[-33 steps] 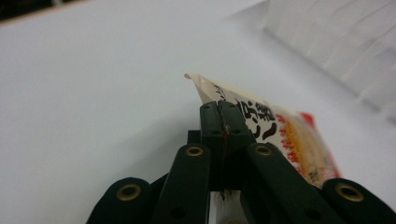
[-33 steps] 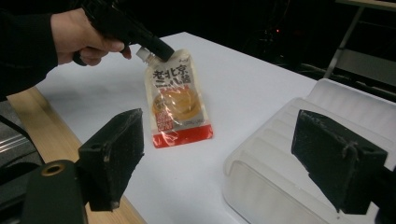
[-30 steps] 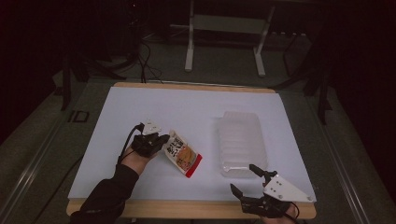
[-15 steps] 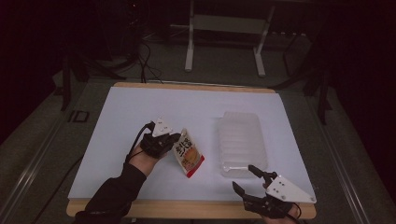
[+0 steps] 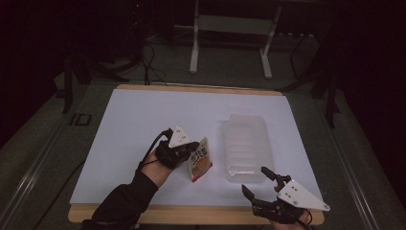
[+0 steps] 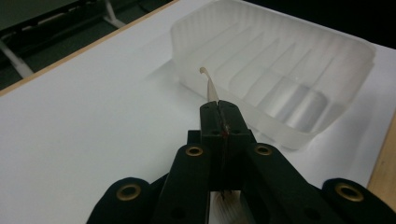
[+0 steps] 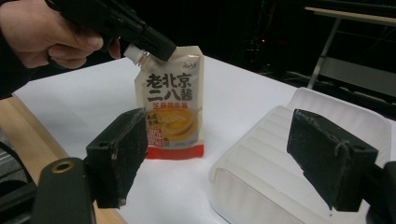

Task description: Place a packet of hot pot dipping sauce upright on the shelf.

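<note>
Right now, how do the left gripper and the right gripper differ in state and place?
The left gripper is shut on the sauce pouch at its top corner, holding it upright beside the clear tray; the right gripper is open and holds nothing. The left gripper is over the white mat, the right gripper at the table's near edge. Both have black jaws and a grey plate.

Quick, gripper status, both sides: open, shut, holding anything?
Left gripper: shut on the top edge of the sauce pouch, holding it upright on the table.
Right gripper: open, holding nothing, beside the clear plastic tray.
</note>
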Action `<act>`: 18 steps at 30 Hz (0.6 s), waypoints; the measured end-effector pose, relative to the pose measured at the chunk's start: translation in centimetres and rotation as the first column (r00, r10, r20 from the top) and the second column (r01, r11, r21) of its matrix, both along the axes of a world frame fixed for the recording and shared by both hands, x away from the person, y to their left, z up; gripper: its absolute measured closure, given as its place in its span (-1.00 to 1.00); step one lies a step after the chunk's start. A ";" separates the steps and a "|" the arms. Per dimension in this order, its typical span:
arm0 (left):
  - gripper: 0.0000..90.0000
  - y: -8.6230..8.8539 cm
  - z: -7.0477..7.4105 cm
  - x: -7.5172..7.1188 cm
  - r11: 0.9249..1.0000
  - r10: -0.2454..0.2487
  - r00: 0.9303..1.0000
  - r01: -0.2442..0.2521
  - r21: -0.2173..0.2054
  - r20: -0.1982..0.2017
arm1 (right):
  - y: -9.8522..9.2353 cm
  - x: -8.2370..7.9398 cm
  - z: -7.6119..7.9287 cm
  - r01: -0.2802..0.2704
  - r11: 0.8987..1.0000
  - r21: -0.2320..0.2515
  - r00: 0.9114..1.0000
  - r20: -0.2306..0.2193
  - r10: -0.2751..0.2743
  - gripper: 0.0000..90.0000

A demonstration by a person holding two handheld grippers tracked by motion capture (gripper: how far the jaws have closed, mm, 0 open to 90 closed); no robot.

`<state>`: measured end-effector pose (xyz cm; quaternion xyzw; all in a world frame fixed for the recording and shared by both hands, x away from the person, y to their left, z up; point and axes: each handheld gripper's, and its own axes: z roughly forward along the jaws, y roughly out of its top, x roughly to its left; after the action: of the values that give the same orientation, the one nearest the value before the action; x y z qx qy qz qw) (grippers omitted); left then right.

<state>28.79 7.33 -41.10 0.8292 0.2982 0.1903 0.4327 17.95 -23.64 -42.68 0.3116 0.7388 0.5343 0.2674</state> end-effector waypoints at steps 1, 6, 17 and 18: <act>1.00 -0.1 0.0 -0.1 1.000 -0.005 1.000 0.005 -0.002 -0.002 | 0.0 0.1 0.0 -0.001 1.000 -0.002 1.000 -0.002 0.001 -0.53; 1.00 -0.4 0.4 -0.2 0.999 -0.036 0.999 0.036 0.000 0.004 | 0.0 0.7 -0.3 -0.033 0.999 -0.028 0.996 -0.081 0.030 -0.32; 1.00 1.1 2.7 0.5 0.991 -0.122 0.992 0.123 -0.044 0.013 | -0.9 1.3 0.1 -0.020 0.999 -0.042 0.995 -0.097 0.016 -0.70; 1.00 1.2 2.8 0.4 0.990 -0.135 0.991 0.135 -0.048 0.019 | -1.0 1.5 0.2 -0.039 0.999 -0.036 0.994 -0.103 0.035 -0.72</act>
<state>29.24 8.52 -38.25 0.8352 0.2426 0.1595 0.4671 19.43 -24.65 -42.47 0.3197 0.7673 0.5083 0.2253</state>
